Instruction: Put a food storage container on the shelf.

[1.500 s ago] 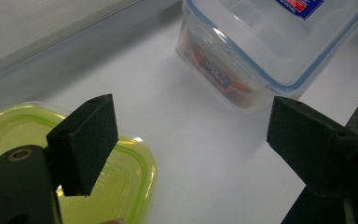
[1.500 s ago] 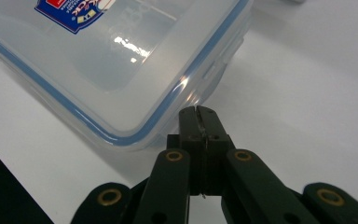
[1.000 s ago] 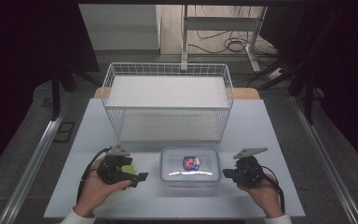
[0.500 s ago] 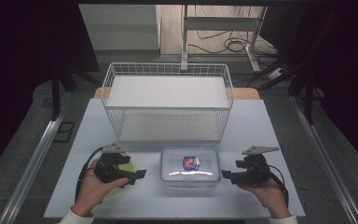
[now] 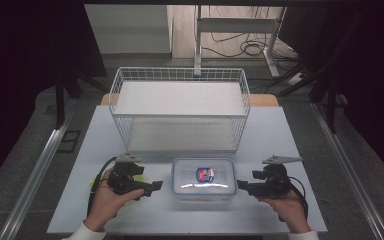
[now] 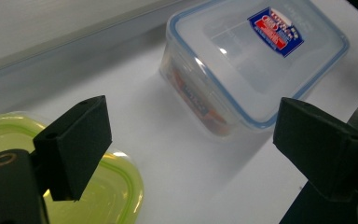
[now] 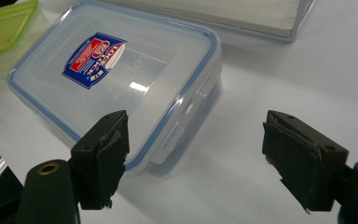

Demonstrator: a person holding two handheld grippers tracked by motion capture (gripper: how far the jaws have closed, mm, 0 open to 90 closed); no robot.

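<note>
A wire basket (image 5: pixel 180 107) stands beyond the clear box (image 5: pixel 204 179). Both tongs (image 5: pixel 152 186) (image 5: pixel 241 186) are held released, flanking it. A green lid (image 6: pixel 98 196) is seen under the left gripper.

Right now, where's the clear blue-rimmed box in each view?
High view: clear box at bottom centre, between the two grippers, in front of the wire basket.
Left gripper view: upper right.
Right gripper view: upper left.
Shared landmark: the red-and-blue label on its lid.
</note>
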